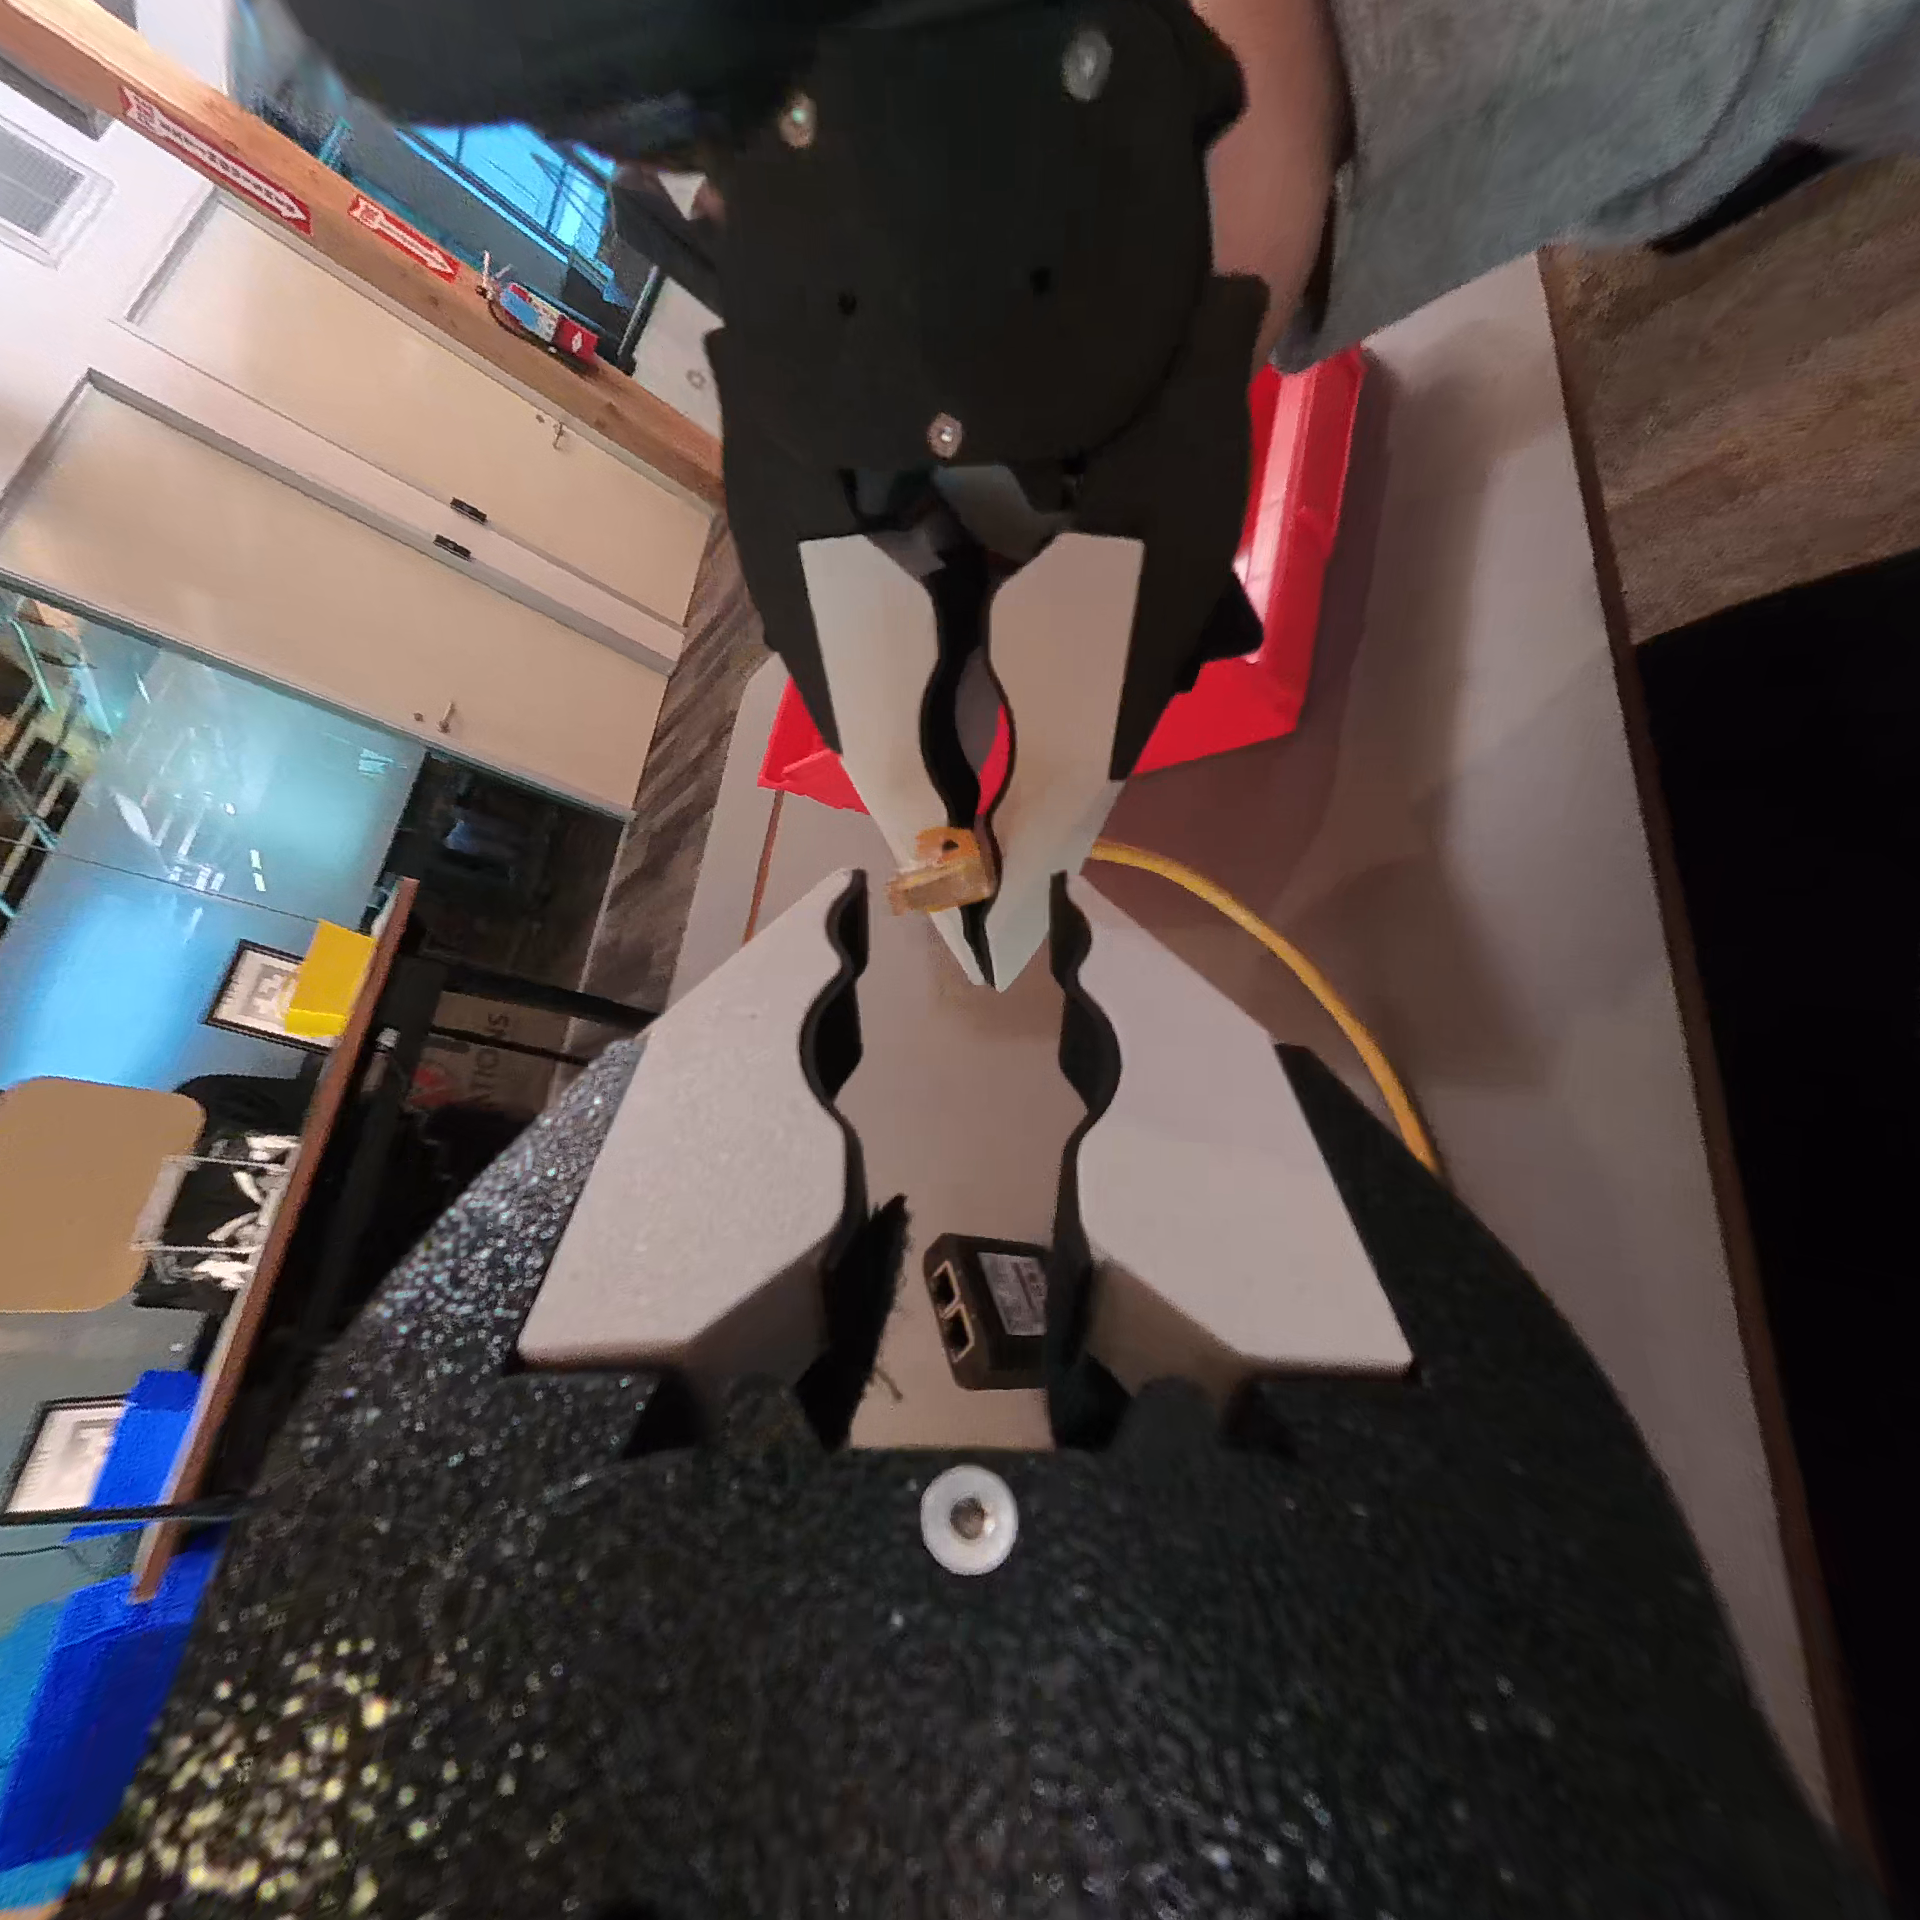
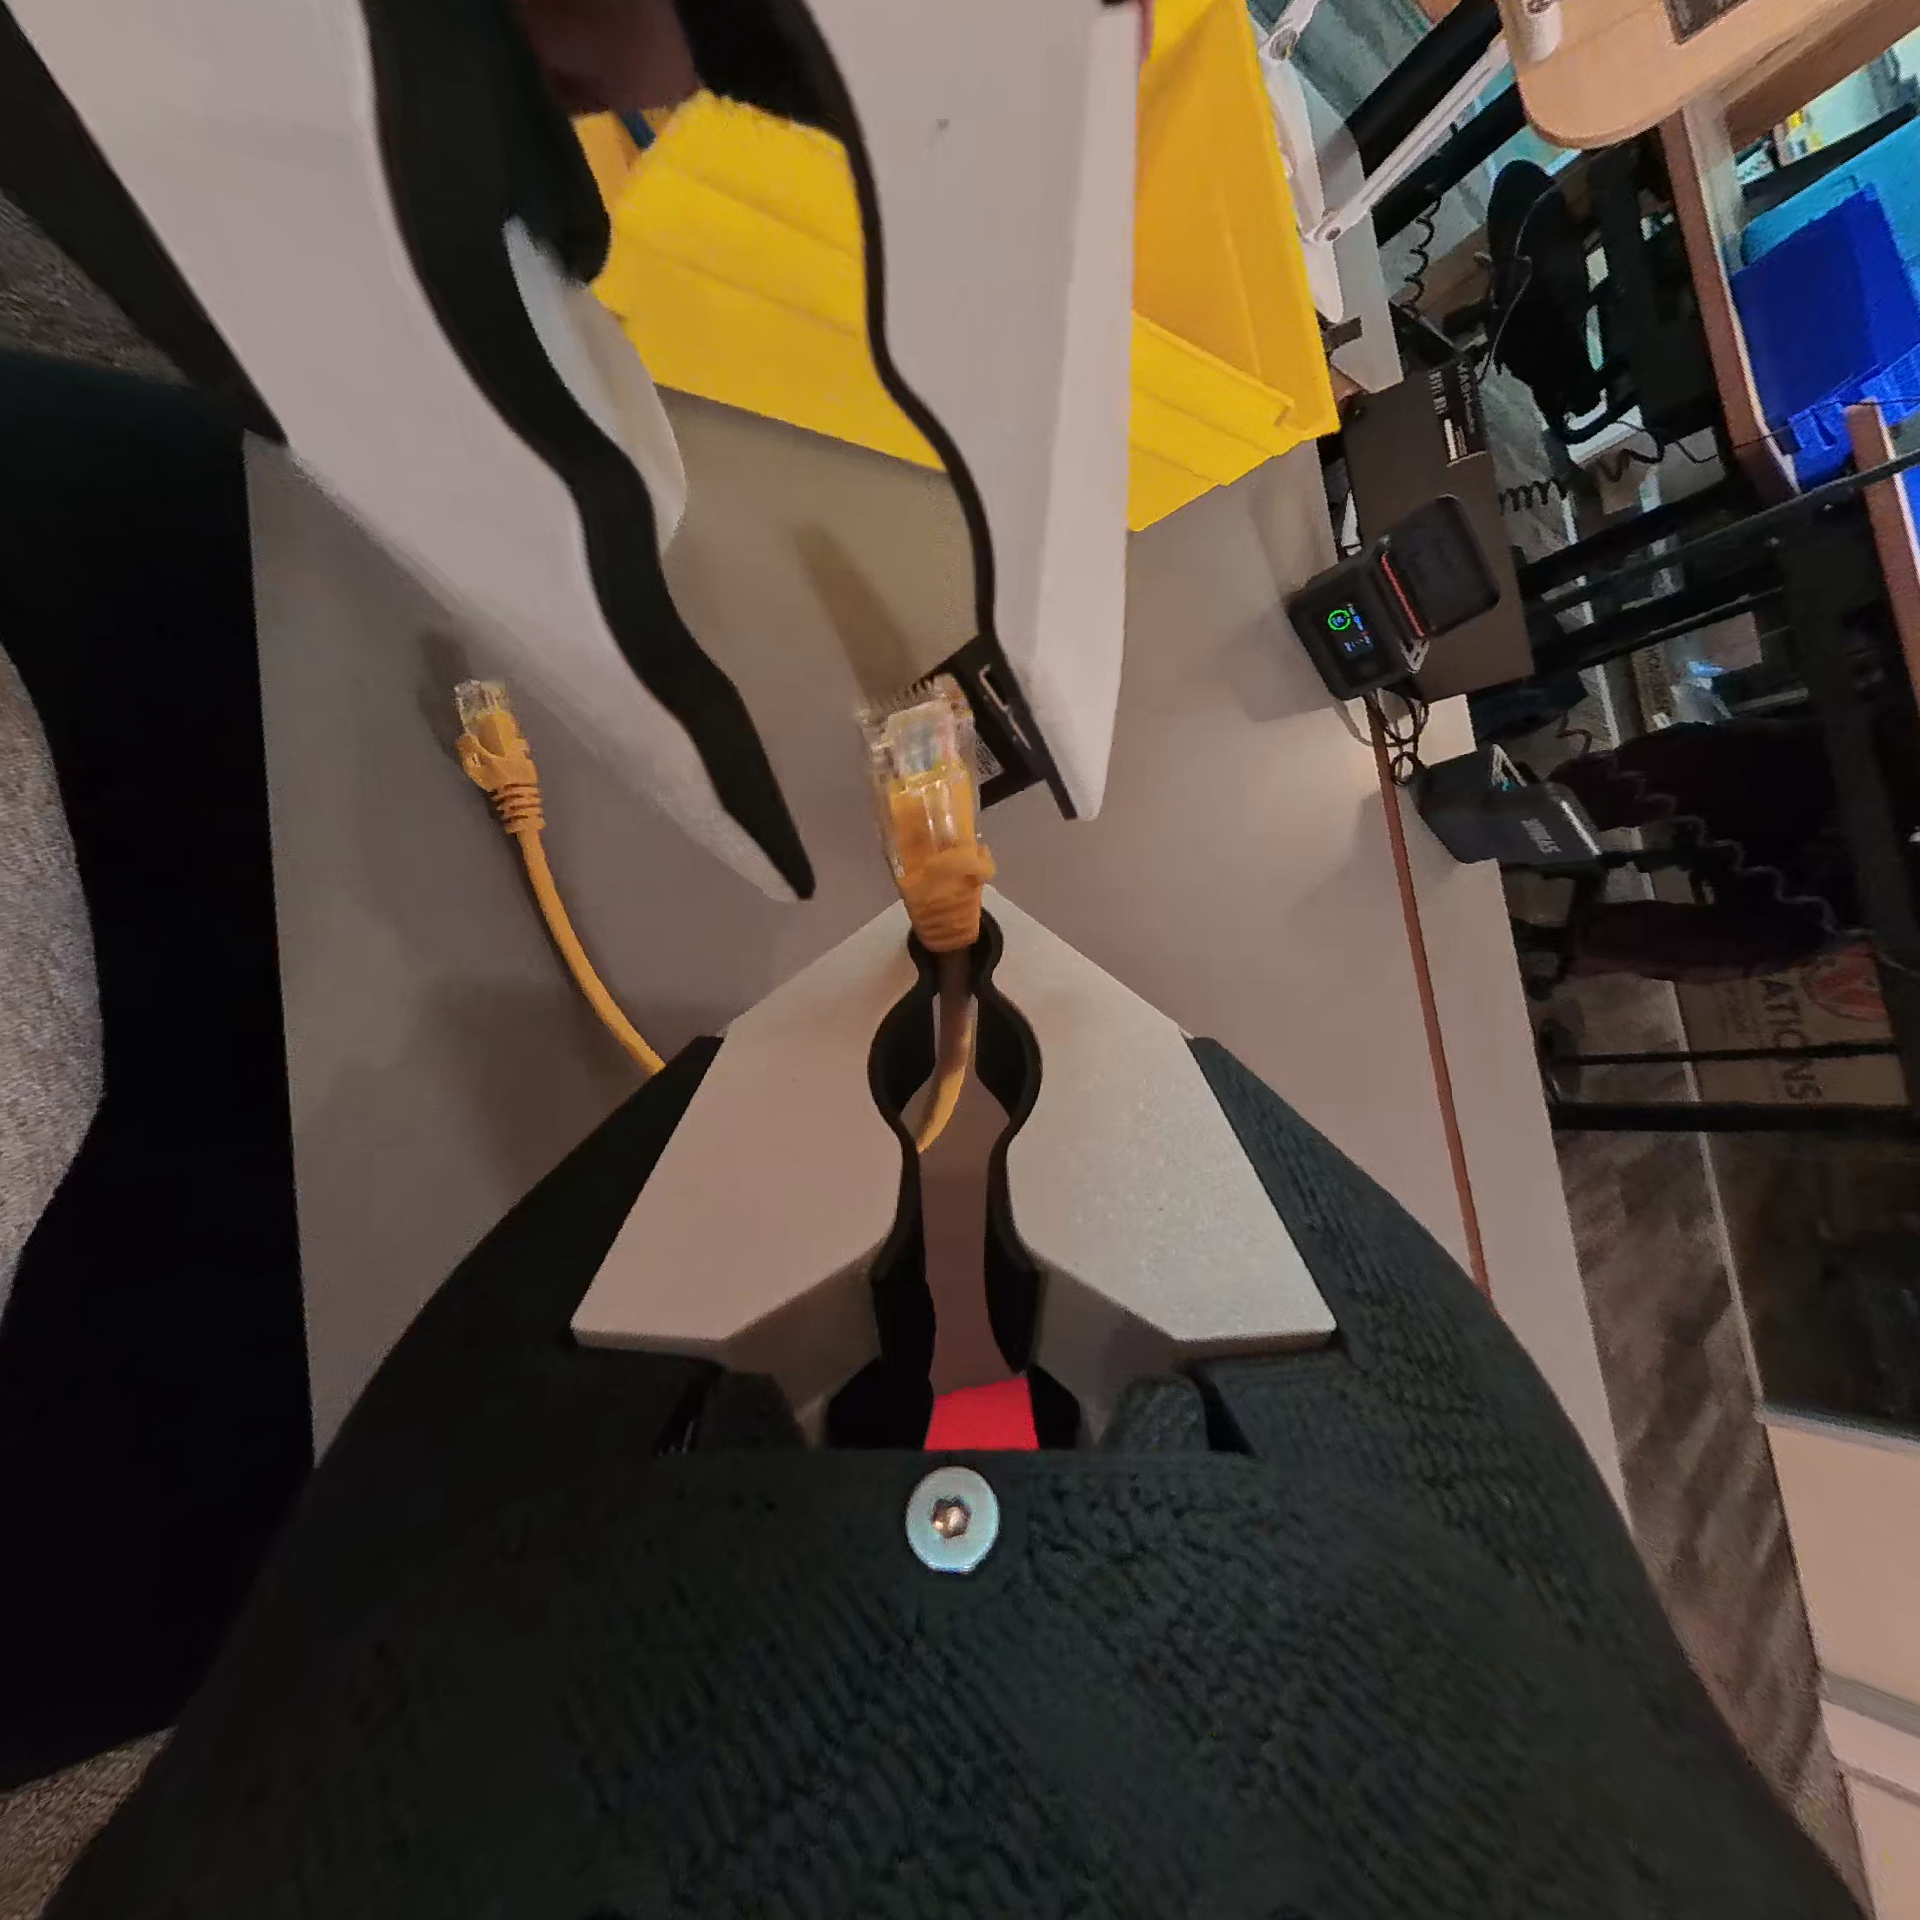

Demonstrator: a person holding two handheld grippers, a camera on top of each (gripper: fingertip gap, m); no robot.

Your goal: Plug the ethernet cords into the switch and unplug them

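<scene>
A small black switch (image 1: 982,1311) with two ports lies on the white table (image 1: 1507,831), seen between my left gripper's open fingers. My left gripper (image 1: 954,894) is open and empty. My right gripper (image 2: 945,925) faces it and is shut on the boot of a yellow ethernet cord (image 2: 940,894), whose clear plug (image 2: 920,764) points at the switch (image 2: 1006,732), which is partly hidden behind a left finger (image 2: 1049,468). In the left wrist view the right gripper (image 1: 985,977) holds the plug (image 1: 935,883) in the air. The cord's other plug (image 2: 490,740) lies loose on the table.
A red bin (image 1: 1294,582) stands behind the right gripper. A yellow bin (image 2: 1216,312) stands behind the left gripper. Small black devices (image 2: 1392,613) sit near the table's edge. A person's grey sleeve (image 1: 1558,125) is at the top. Tip to tip, the grippers are about 5 centimetres apart.
</scene>
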